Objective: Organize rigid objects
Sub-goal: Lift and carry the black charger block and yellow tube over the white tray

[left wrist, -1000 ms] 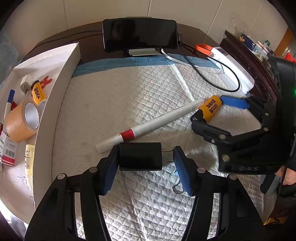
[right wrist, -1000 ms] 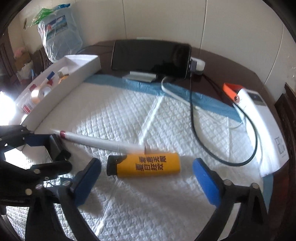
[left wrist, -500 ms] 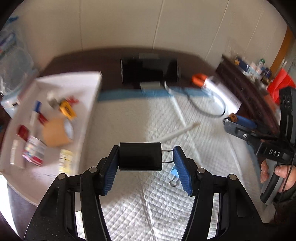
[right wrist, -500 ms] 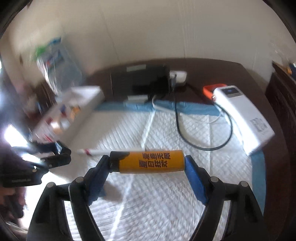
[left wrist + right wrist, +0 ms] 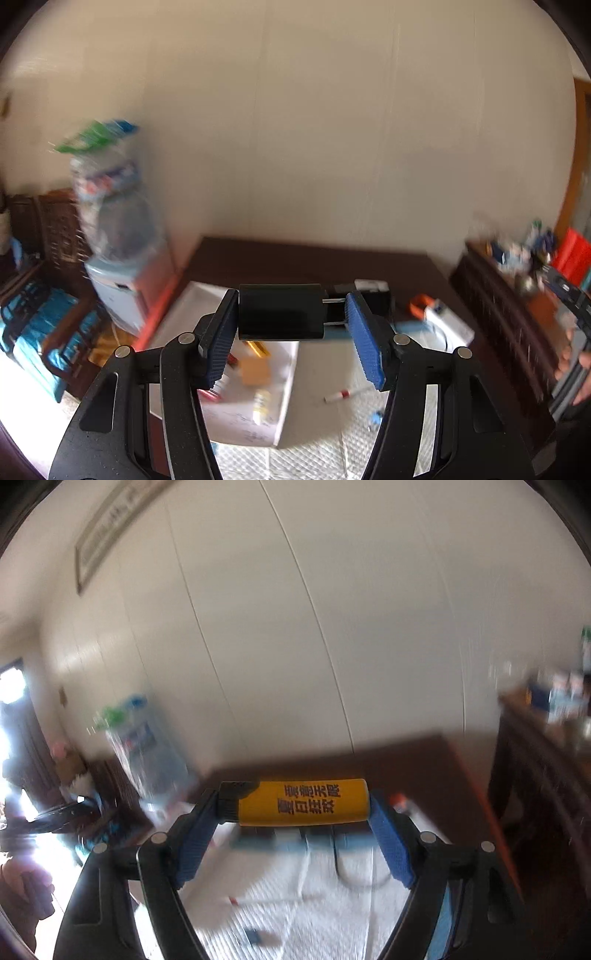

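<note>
Both grippers have risen off the worktop [image 5: 369, 266]: left gripper [image 5: 291, 328] pinches the plug [image 5: 280, 312] crosswise, right gripper [image 5: 295, 825], fingers just closed, clamps the lighter [image 5: 303, 802] end to end. Tray [image 5: 192, 302] lies below-left, nearer the left.

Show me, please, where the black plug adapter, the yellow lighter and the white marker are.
black plug adapter [image 5: 280, 312], left wrist view, body middle.
yellow lighter [image 5: 303, 802], right wrist view, printed side.
white marker [image 5: 338, 396], left wrist view, red band.
</note>
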Demonstrator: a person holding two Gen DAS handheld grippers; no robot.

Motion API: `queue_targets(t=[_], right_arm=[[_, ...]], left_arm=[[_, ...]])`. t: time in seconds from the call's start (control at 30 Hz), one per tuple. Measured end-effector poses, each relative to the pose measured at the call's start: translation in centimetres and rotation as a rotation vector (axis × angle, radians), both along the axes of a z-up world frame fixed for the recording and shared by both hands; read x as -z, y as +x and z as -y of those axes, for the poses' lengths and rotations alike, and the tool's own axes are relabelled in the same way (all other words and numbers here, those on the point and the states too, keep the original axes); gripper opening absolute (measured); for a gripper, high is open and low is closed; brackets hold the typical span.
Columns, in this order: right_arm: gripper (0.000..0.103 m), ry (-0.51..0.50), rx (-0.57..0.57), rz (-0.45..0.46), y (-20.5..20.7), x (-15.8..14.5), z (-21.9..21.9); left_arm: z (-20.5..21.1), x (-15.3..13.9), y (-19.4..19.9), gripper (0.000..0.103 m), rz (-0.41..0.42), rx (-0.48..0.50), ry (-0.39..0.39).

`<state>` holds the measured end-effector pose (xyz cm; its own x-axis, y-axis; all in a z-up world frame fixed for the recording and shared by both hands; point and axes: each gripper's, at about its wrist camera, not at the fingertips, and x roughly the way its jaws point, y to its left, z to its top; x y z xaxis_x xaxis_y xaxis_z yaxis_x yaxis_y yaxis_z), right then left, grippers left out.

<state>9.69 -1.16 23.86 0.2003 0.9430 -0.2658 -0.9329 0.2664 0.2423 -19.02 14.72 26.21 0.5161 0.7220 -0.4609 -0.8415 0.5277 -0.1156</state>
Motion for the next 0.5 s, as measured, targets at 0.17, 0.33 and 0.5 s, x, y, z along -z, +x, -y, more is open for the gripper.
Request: queue_targets(t=[0.17, 0.33, 0.5], right_arm=[[0.080, 0.104, -0.019, 0.052, -2.5, -2.7, 1.8], [0.080, 0.089, -0.044, -0.016, -2.7, -1.8, 0.9], [0.080, 0.088, -0.051, -0.016, -3.6, -2.1, 1.6]], left_arm=[[1.0, -2.7, -5.0, 0.058, 0.039, -0.115, 0.089], [1.6, -2.0, -7.9, 0.058, 0.066, -0.156, 0.070], [1.9, -1.5, -9.1, 0.058, 0.081, -0.152, 0.064]])
